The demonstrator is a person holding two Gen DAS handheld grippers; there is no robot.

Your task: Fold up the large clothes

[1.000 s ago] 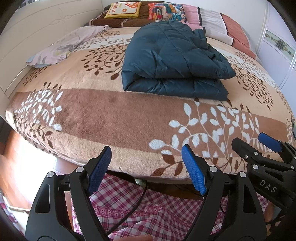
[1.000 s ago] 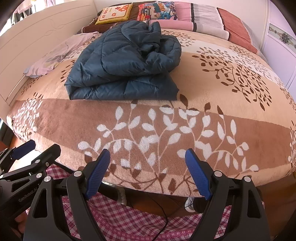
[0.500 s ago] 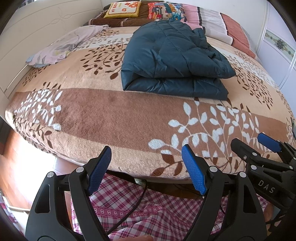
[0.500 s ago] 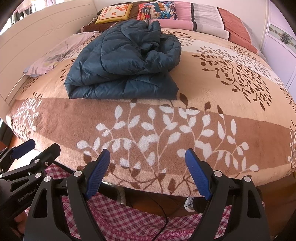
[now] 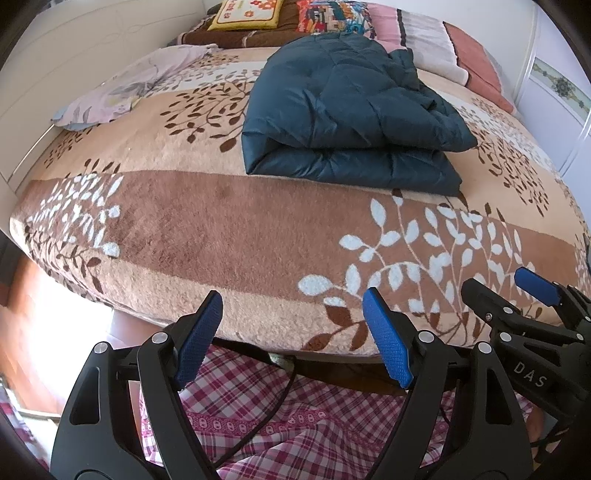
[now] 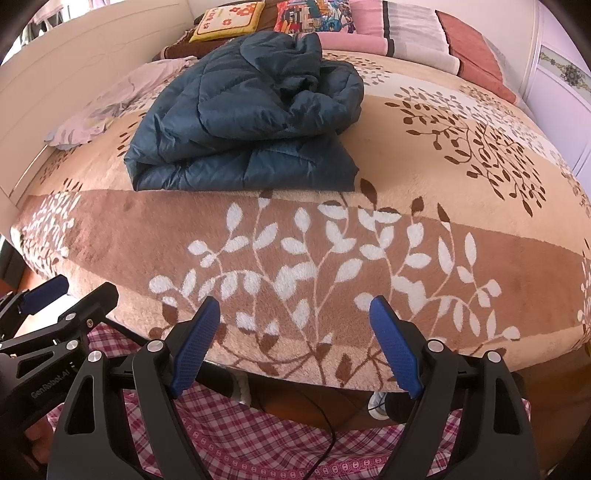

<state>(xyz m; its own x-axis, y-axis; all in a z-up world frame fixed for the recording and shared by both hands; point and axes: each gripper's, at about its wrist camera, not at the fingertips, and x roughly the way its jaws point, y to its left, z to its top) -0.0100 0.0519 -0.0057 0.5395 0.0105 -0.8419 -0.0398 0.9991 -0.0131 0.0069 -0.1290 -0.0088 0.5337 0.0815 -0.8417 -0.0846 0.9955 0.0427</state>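
A dark blue padded jacket (image 5: 343,110) lies folded in a thick bundle on the bed, also in the right wrist view (image 6: 251,122). My left gripper (image 5: 291,328) is open and empty, held off the near edge of the bed, well short of the jacket. My right gripper (image 6: 293,332) is open and empty, also off the bed's near edge. The right gripper shows at the right of the left wrist view (image 5: 517,291), and the left gripper at the left of the right wrist view (image 6: 70,295).
The bed carries a brown and beige leaf-patterned blanket (image 5: 221,229). A pale lilac cloth (image 5: 125,92) lies at far left. Pillows (image 5: 332,14) and folded bedding line the head. A white headboard panel (image 5: 55,55) stands left, a white wardrobe (image 5: 561,81) right. Pink checked fabric (image 5: 295,424) lies below.
Almost nothing has changed. Both grippers stay open at the bed's edge, with only a slight drift of the views.
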